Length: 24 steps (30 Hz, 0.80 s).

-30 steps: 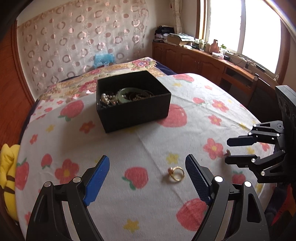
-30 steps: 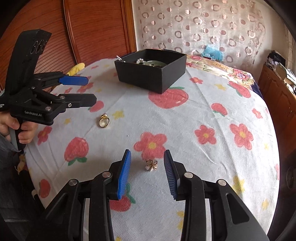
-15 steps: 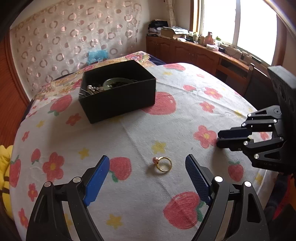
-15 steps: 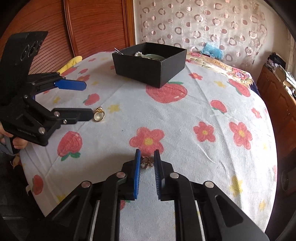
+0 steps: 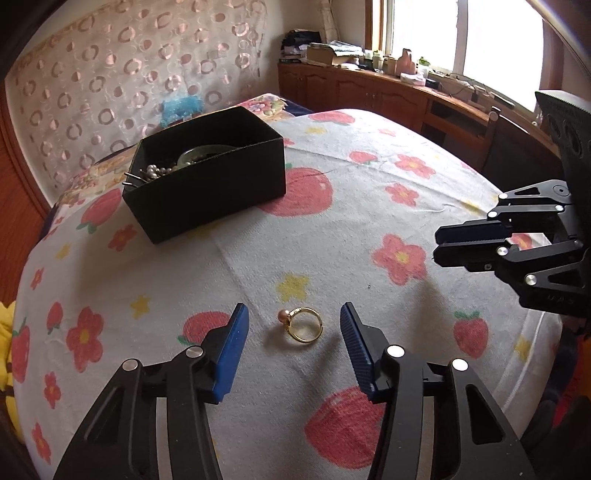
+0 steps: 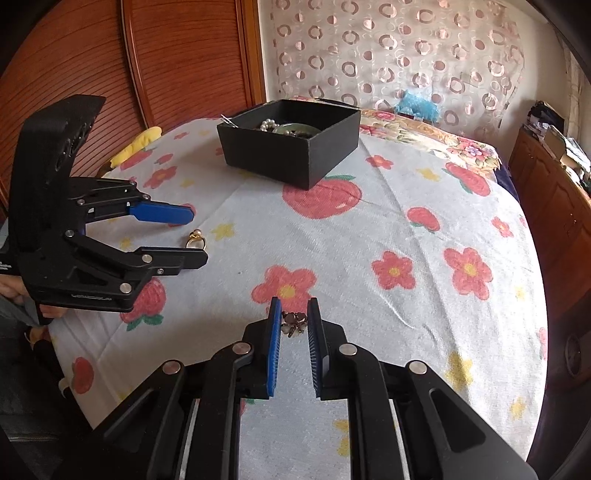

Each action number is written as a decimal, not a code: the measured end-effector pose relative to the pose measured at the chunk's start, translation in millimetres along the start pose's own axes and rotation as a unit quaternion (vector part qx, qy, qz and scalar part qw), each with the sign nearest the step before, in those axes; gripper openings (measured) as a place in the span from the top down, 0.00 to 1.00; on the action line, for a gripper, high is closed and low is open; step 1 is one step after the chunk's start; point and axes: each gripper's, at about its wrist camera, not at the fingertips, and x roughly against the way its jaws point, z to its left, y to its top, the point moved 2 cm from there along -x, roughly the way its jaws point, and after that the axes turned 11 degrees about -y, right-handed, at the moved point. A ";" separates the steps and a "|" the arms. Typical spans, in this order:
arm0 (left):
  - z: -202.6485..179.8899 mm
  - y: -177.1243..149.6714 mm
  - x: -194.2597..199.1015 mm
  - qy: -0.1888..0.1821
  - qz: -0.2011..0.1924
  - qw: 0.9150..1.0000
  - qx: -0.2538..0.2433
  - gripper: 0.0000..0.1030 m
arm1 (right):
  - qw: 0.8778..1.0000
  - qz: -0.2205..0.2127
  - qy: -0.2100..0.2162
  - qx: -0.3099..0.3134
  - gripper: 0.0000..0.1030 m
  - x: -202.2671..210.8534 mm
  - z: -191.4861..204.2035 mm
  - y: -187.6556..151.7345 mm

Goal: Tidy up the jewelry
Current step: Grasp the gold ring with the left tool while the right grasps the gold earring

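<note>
Both tongs risk fumbling: left tongs (image 5: pixel 293 328), closing, straddle ring (image 5: pixel 303 325) untouched; right tongs (image 6: pixel 293 321) barely pinch flower earring (image 6: pixel 293 323).

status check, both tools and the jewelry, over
Left tool open, jaws just closing around the gold ring, not touching. Right tool shut on flower earring. Black box ahead, path clear.

Strawberry-and-flower printed cloth (image 5: pixel 369 206) covering the surface, patterned curtain (image 6: pixel 406 55) hanging behind, wooden cabinet (image 5: pixel 369 92) running beneath a bright window (image 5: pixel 424 33), yellow item (image 6: pixel 136 146) lying at the cloth's edge, clutter sitting on the cabinet top.
</note>
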 end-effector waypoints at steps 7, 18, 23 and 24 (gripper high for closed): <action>0.5 -1.2 -0.8 -0.006 0.003 1.000 -0.005 0.67 | 1.000 -0.003 -0.001 -0.003 0.85 1.5 -1.2 1.6; 15.0 6.9 15.2 -0.003 -0.025 1.000 0.015 0.77 | 1.000 -0.010 -0.003 -0.002 0.85 5.1 -2.7 11.6; 23.8 23.7 27.9 0.002 -0.048 0.999 0.016 0.77 | 1.000 -0.023 0.000 0.002 0.85 4.3 -1.1 30.9; 25.3 26.4 29.3 0.002 -0.051 0.999 0.016 0.77 | 1.000 -0.026 0.000 0.004 0.85 3.3 -0.2 36.3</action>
